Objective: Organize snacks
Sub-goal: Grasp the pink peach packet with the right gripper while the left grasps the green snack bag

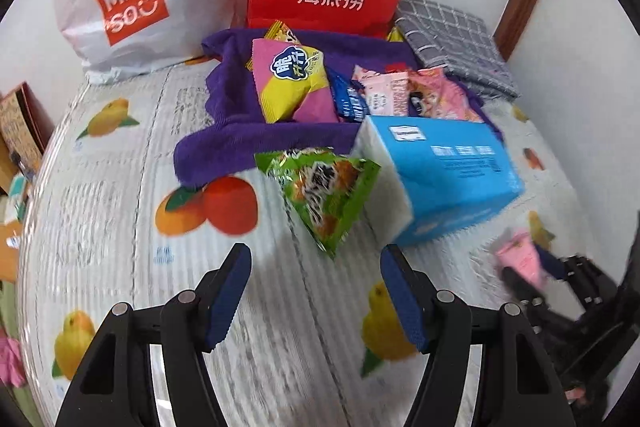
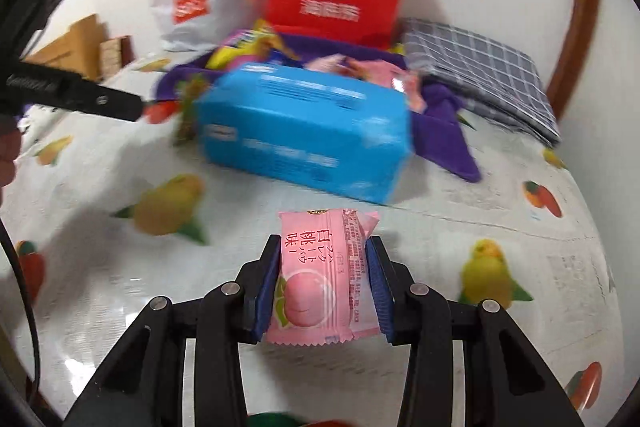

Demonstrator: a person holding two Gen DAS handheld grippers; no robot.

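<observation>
Right wrist view: the right tongs (image 2: pixel 324 279) are clamped on a pink snack packet (image 2: pixel 320 279), pads pressed against both its sides, above the fruit-print table (image 2: pixel 120 267). Beyond them lies a blue box (image 2: pixel 304 135), with a purple cloth (image 2: pixel 444 139) heaped with snacks behind it. In the left wrist view, the left tongs (image 1: pixel 316 295) stand open and empty, a green snack packet (image 1: pixel 324 195) just ahead, leaning on the box.
</observation>
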